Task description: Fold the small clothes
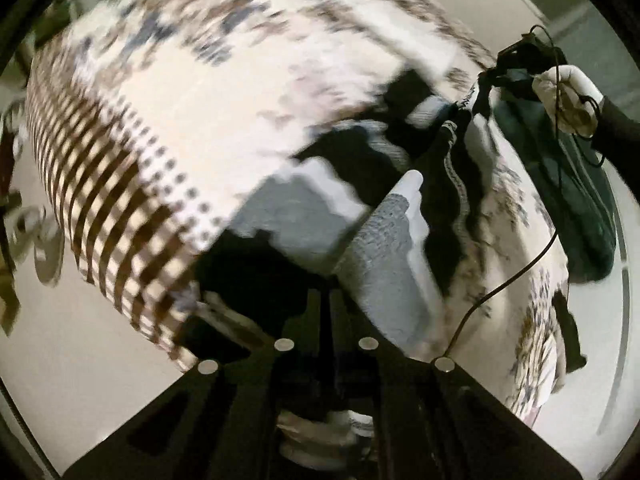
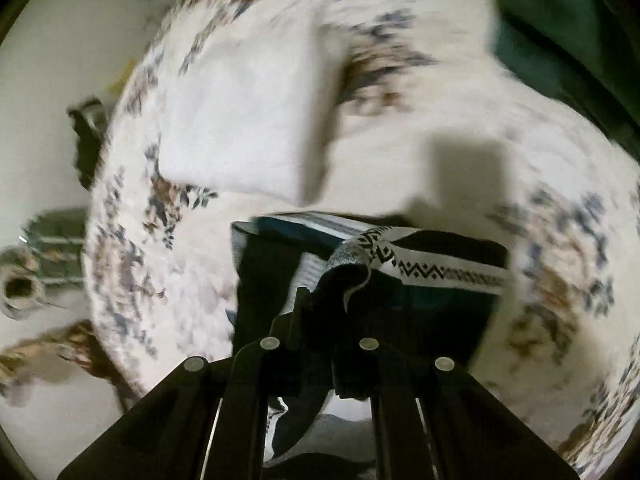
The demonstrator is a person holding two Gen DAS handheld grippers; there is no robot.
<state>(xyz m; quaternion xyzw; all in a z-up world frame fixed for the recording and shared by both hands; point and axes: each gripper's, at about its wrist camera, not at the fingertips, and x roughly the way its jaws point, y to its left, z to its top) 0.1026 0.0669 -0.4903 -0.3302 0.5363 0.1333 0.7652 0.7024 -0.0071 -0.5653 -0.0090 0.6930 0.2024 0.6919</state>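
A small black, grey and white garment (image 1: 352,184) with a zigzag-patterned band (image 2: 436,270) is stretched between both grippers above a patterned bedspread (image 1: 168,80). My left gripper (image 1: 326,292) is shut on its grey and black end. My right gripper (image 2: 320,296) is shut on the other end, next to the patterned band; it also shows in the left wrist view (image 1: 464,116), held by a gloved hand (image 1: 568,88). Both views are blurred by motion.
The white bedspread with blue and brown floral print (image 2: 248,128) covers the surface below. A dark green cloth (image 1: 576,200) lies at the right edge. A cable (image 1: 508,280) hangs from the right gripper. Pale floor (image 1: 80,360) and small objects (image 2: 24,280) lie beyond the bed.
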